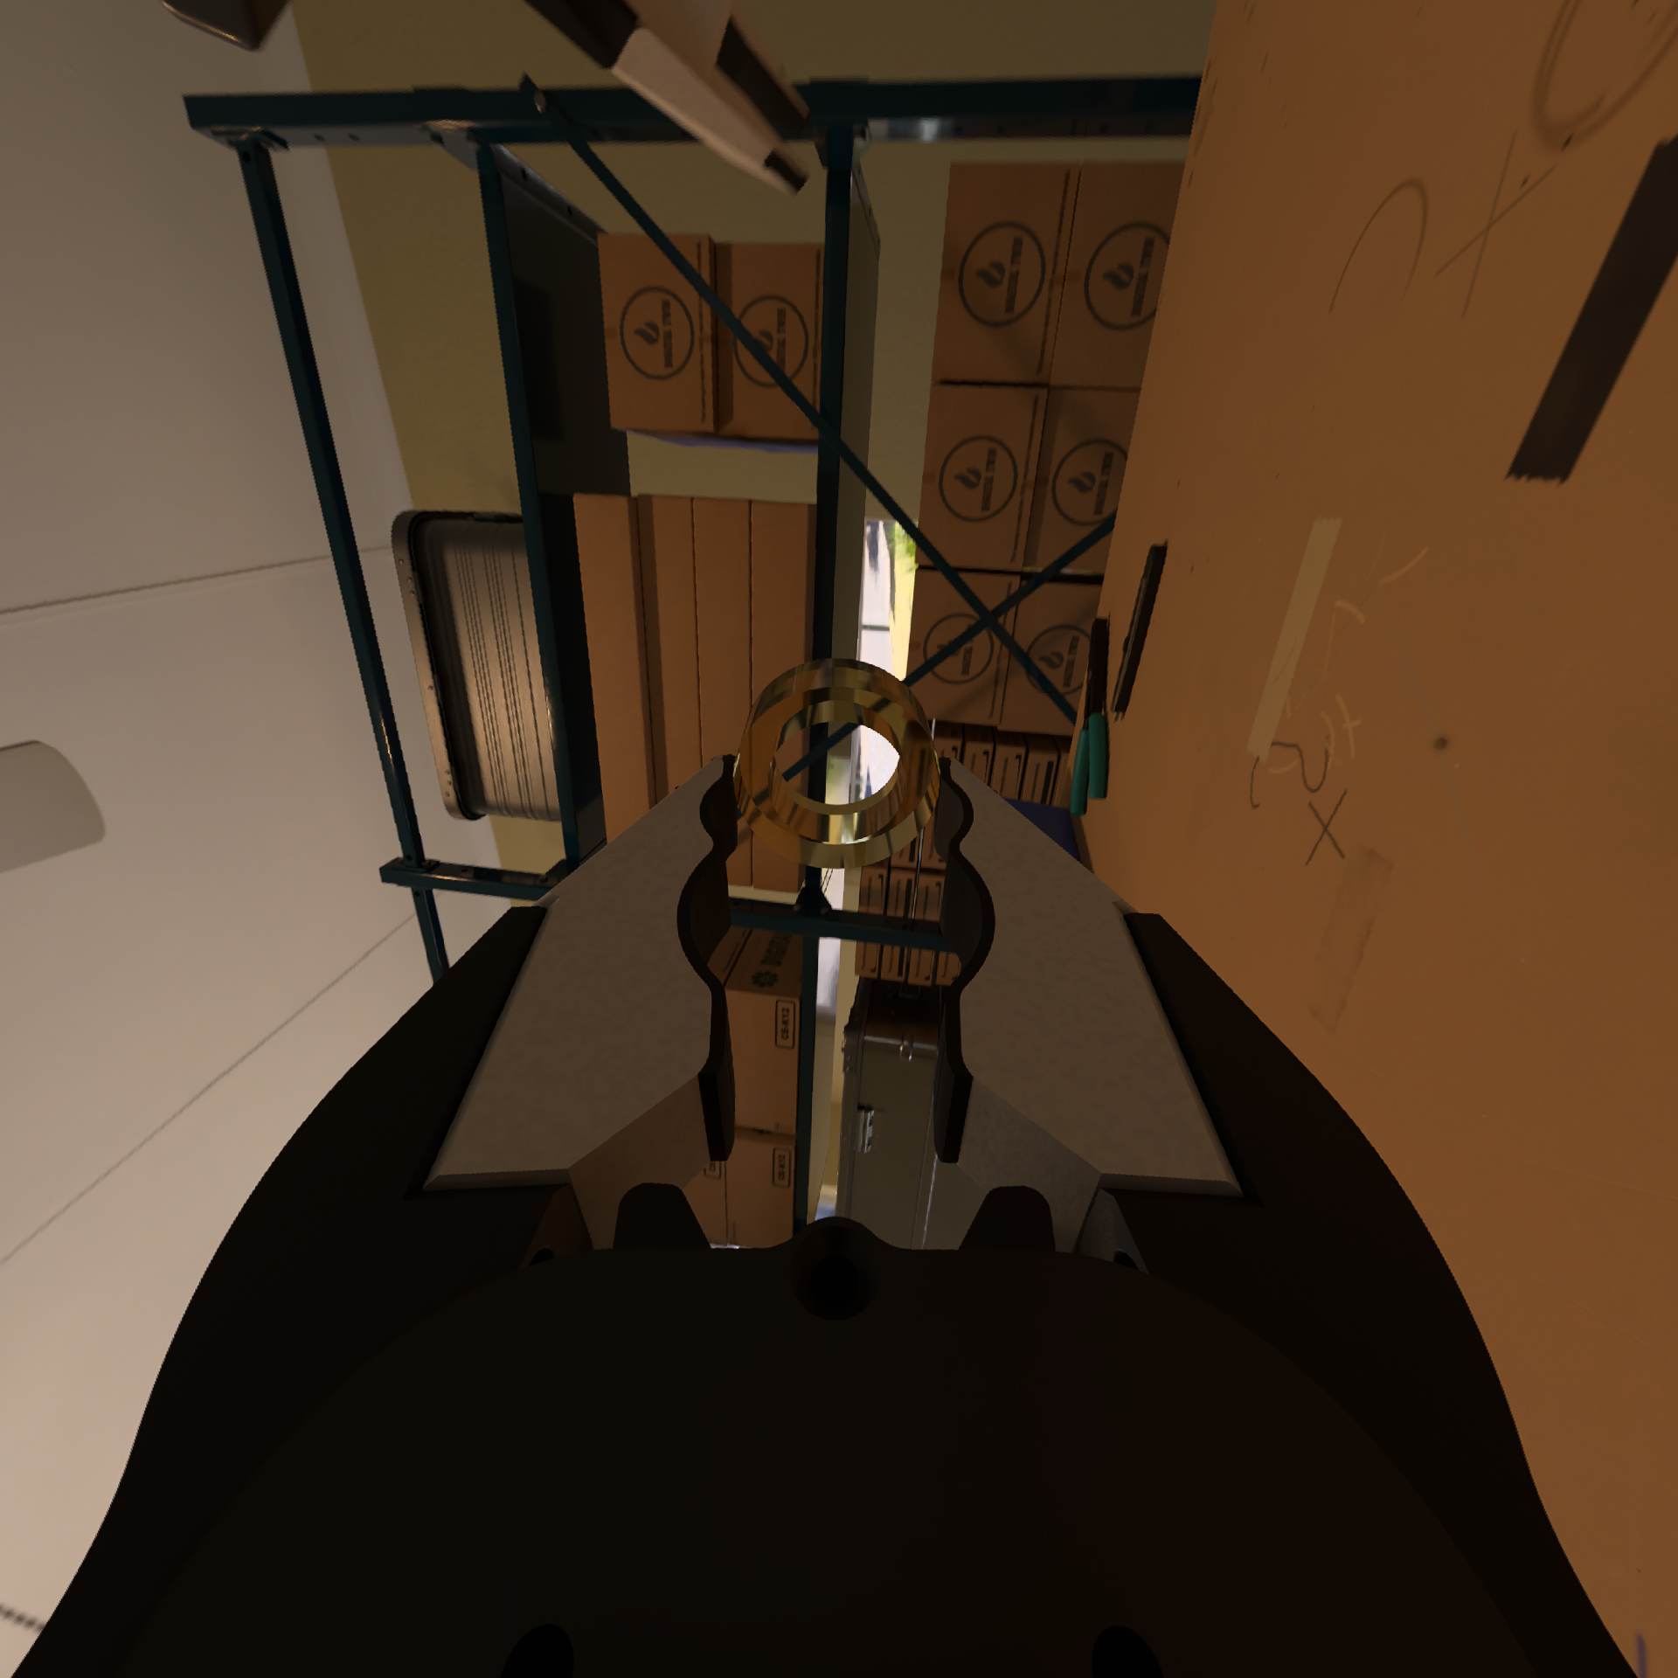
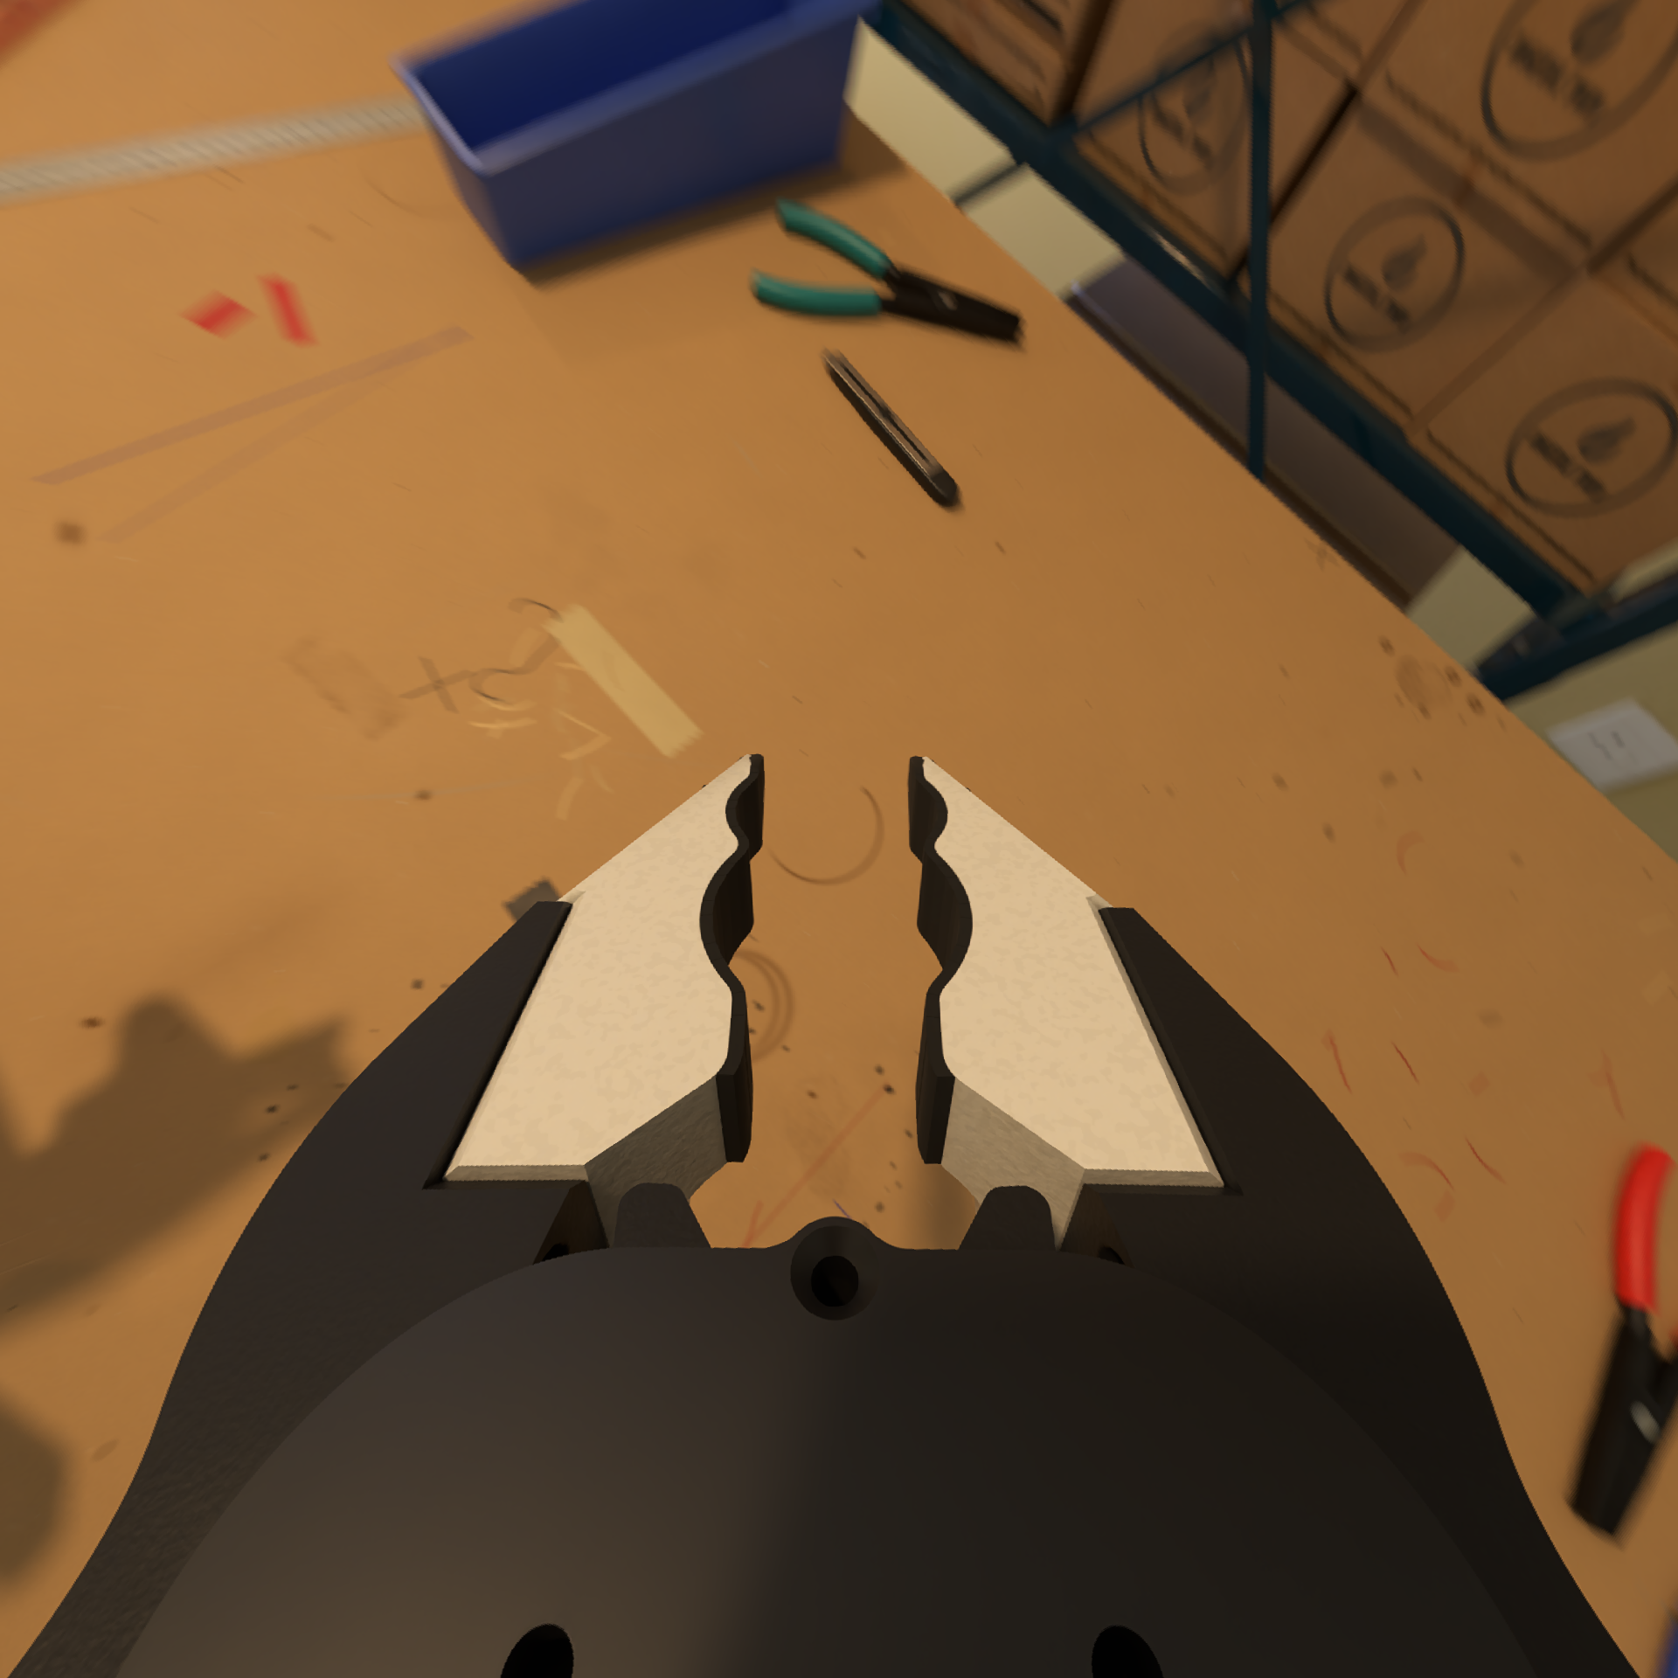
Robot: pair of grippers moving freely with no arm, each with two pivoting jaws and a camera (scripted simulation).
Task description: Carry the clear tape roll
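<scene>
The clear tape roll (image 1: 835, 763), a see-through amber ring, sits between the fingertips of my left gripper (image 1: 835, 772). The gripper is shut on it and holds it in the air, well off the brown tabletop (image 1: 1416, 817), which fills the right side of this rolled view. In the right wrist view my right gripper (image 2: 835, 763) is open and empty, hovering over the tabletop (image 2: 1090, 636). The tape roll does not show in the right wrist view.
A blue bin (image 2: 626, 118) stands at the table's far end. Green-handled pliers (image 2: 872, 272) and a dark slim tool (image 2: 890, 427) lie near the right edge; both show in the left view too. A red-handled tool (image 2: 1634, 1317) lies at right. Shelving with cardboard boxes (image 1: 1026, 399) stands beyond.
</scene>
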